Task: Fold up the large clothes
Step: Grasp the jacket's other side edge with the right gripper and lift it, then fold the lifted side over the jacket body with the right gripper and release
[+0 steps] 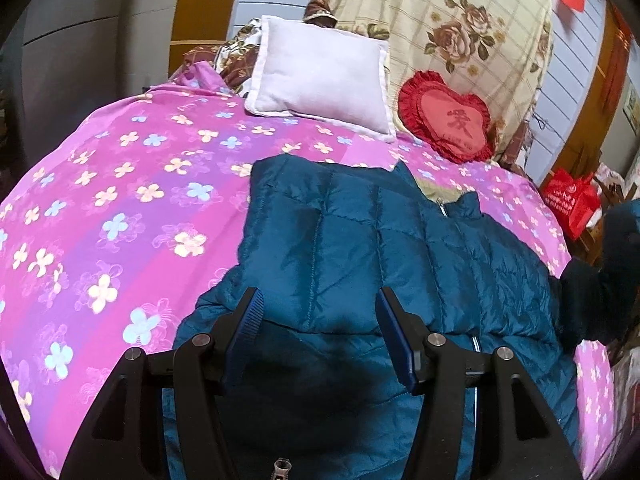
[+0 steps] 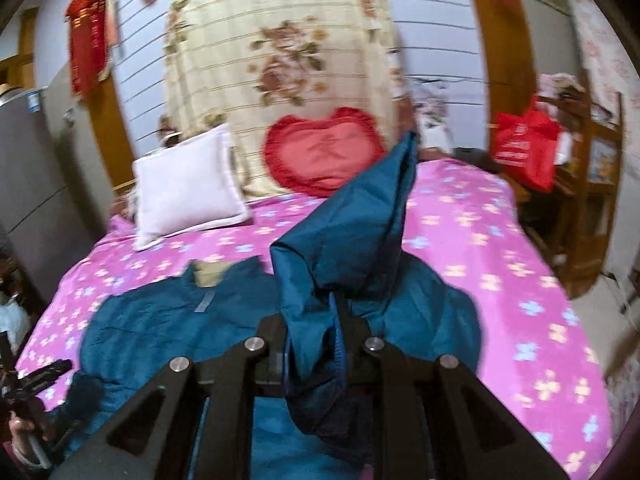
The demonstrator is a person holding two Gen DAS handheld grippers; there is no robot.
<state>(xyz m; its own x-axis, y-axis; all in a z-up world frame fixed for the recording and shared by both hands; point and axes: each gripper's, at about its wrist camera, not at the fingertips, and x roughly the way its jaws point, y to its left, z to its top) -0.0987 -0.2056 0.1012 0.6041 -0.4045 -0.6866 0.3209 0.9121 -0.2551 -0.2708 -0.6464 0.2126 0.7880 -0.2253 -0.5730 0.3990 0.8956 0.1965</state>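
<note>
A teal quilted puffer jacket (image 1: 360,248) lies on the bed, its left sleeve folded across the body. My left gripper (image 1: 318,312) is open and empty just above the jacket's lower left part. In the right wrist view my right gripper (image 2: 320,320) is shut on the jacket's right sleeve (image 2: 352,236), which is lifted and stands up above the jacket body (image 2: 168,332). The collar (image 2: 208,280) lies toward the pillows.
The bed has a pink flowered cover (image 1: 120,200). A white pillow (image 1: 324,76) and a red heart cushion (image 1: 448,116) lean at the head against a cream rose-print blanket (image 1: 460,28). A red bag (image 2: 524,148) hangs on a wooden shelf right of the bed.
</note>
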